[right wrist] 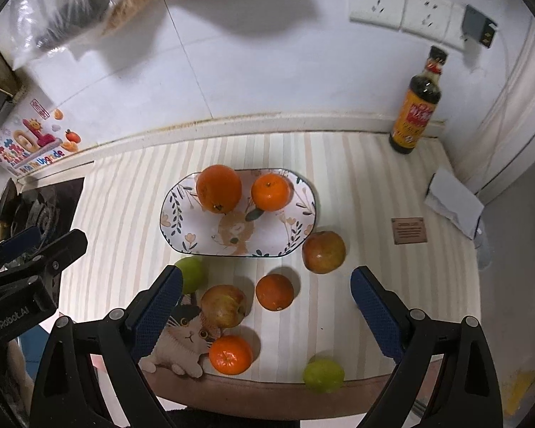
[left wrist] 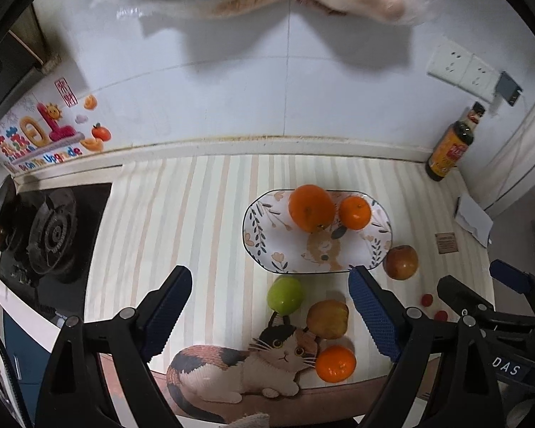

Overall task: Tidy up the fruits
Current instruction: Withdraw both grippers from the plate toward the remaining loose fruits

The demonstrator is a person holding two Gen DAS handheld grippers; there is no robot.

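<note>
Plate point(right wrist: 305, 192) bearing two oranges point(right wrist: 218, 188), loose fruit nearby; left gripper point(left wrist: 271, 306) and right gripper point(right wrist: 265, 303) both agape, empty

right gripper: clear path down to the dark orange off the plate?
Probably yes. The right gripper is open and empty above the dark orange, which sits apart from the yellow-red apple; nothing covers it.

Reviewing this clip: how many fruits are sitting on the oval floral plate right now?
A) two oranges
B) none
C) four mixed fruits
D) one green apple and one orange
A: the plate holds only a large orange and a smaller orange side by side at its far end; the other fruits lie on the striped mat around it.
</note>
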